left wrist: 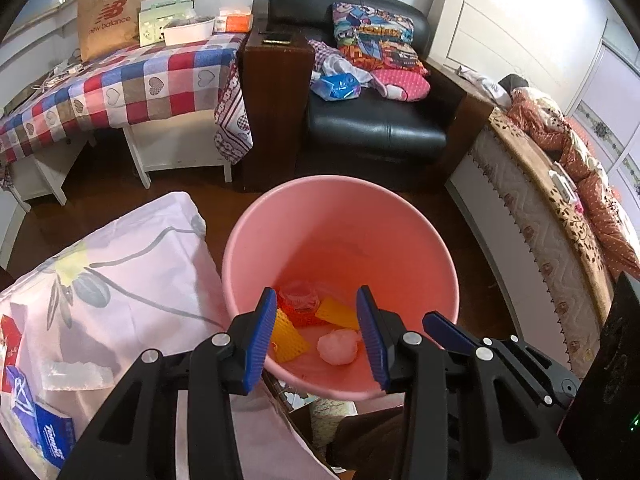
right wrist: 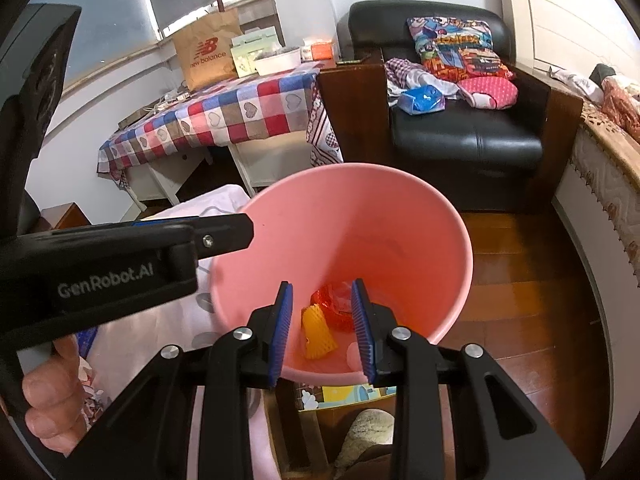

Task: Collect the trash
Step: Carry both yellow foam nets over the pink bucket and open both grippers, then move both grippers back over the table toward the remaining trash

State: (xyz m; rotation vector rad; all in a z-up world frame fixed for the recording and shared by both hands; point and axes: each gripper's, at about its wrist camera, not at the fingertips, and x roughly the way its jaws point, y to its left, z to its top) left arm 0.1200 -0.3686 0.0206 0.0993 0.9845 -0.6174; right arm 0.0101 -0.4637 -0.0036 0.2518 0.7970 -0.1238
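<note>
This is a lived-in home, a bedroom that doubles as a sitting room. At the upper middle of the frame a black leather armchair (left wrist: 376,120) holds a cartoon-print cushion (left wrist: 376,36) and loose clothes. A table under a checked, heart-patterned cloth (left wrist: 120,88) stands at the upper left, carrying a brown paper shopping bag (left wrist: 112,16) and boxes. Along the right edge runs a bed (left wrist: 532,208) with a patterned mattress and an orange quilt (left wrist: 600,184). A dark wooden floor (right wrist: 532,280) lies at the lower right, and a pink plastic bin (left wrist: 340,216) stands at the centre.
</note>
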